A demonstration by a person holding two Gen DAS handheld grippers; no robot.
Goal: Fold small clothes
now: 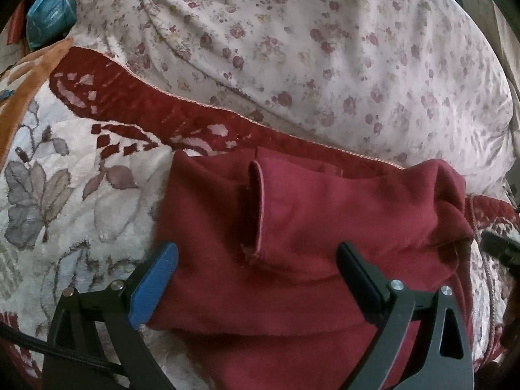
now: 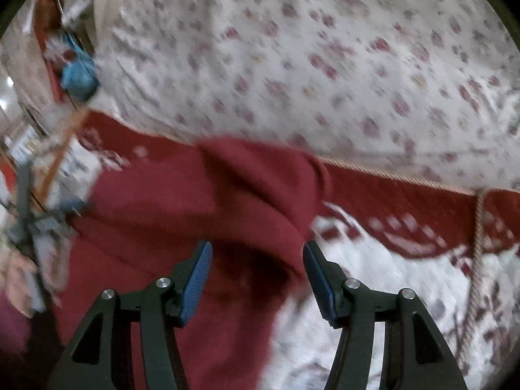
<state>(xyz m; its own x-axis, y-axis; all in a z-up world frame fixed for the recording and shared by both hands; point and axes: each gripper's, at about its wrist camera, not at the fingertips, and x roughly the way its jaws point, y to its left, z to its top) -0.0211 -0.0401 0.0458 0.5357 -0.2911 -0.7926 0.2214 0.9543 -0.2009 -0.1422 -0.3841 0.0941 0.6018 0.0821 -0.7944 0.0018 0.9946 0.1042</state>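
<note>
A dark red garment [image 1: 308, 227] lies crumpled on a floral blanket [image 1: 65, 169], near its red border beside a flowered pillow [image 1: 325, 48]. The left gripper [image 1: 256, 260] and right gripper [image 2: 256, 256] hover wide, holding nothing. Best to smooth it flat, then pinch an edge cleanly.

the left gripper [image 1: 256, 260] had black angular arms with triangular cut-outs, silver screw heads at the joints and a black braided cable — one pad blue, the other black. the right gripper [image 2: 256, 260] matched it, with both ribbed pads blue.
</note>
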